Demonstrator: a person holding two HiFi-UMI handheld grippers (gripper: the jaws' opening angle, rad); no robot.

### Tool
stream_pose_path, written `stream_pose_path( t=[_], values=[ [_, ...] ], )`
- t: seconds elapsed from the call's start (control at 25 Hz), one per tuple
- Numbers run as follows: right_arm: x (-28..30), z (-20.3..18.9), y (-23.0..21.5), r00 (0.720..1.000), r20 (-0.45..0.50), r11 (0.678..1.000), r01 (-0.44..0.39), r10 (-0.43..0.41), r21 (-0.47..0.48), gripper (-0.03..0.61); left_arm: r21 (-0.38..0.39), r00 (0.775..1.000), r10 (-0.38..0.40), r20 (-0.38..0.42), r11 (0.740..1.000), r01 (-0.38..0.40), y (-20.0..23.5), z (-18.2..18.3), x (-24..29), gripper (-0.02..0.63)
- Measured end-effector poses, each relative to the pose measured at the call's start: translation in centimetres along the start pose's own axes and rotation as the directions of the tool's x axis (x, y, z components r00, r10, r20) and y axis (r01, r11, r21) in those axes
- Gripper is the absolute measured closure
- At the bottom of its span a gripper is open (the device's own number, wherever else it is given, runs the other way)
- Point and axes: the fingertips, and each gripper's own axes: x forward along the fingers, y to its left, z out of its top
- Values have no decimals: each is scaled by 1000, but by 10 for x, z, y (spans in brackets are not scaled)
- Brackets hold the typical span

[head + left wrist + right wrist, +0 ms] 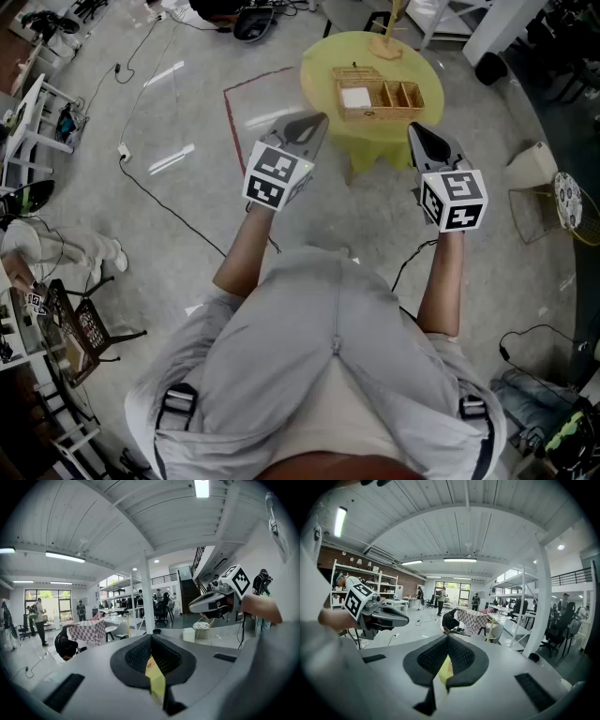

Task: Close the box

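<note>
Cable (169,200) trails over the grey floor at the left, near a red tape outline (229,124). Next comes the left gripper (317,120), raised in front of the person. Its jaws are pressed together tip to tip, with only a thin yellow strip (156,679) showing in the seam between the pads. Ahead, between the two grippers in the head view, stands a round yellow-green table (323,70). On it sits the wooden box (380,114), open, its compartments facing the camera and a white item (356,97) in the left one. Both grippers are well apart from the box. Further right, the right gripper (419,131) is held at a like height, its jaws likewise closed on each other, with a yellow sliver (445,670) in their seam.
</note>
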Motion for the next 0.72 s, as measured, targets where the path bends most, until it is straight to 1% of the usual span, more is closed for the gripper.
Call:
stream_pose_path(
  t=[0.36, 0.72],
  values=[
    [4, -4, -10, 1000, 11, 1000, -18, 18, 10, 555, 4, 1000, -11, -17, 1000, 11, -6, -6, 14, 584],
    [5, -11, -31, 999, 11, 999, -35, 35, 32, 555, -9, 1000, 8, -30, 1000, -8, -13, -6, 31, 584]
  ],
)
